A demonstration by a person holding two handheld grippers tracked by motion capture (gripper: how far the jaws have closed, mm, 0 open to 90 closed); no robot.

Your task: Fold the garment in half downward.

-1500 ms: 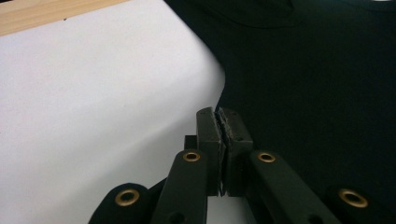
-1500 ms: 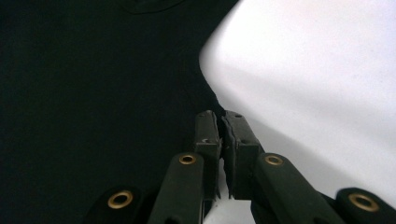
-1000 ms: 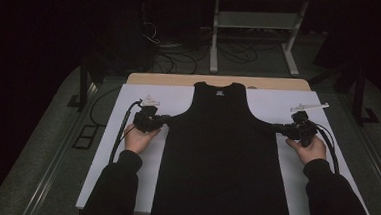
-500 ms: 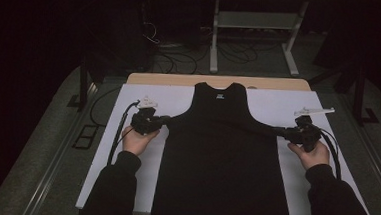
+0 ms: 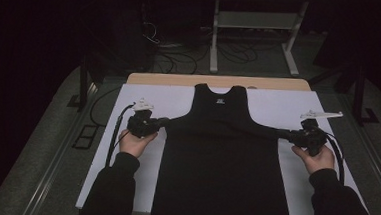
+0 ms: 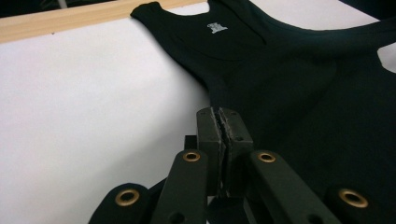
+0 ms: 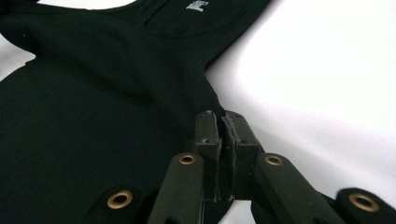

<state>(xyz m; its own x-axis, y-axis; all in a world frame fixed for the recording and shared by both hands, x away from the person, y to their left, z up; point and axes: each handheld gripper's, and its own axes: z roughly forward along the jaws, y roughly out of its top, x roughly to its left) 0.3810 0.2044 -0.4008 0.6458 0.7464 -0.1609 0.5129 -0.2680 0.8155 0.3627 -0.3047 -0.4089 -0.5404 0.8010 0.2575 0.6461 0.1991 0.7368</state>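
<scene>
Slippage is the main risk: each claw is clamped on a thin pinch of the black tank top [image 5: 223, 159], the left claw [image 5: 165, 121] and the right claw [image 5: 286, 135] at opposite side edges. Spread flat on the white counter [image 5: 179, 99], it could slip free or bunch crooked under uneven tension.
</scene>
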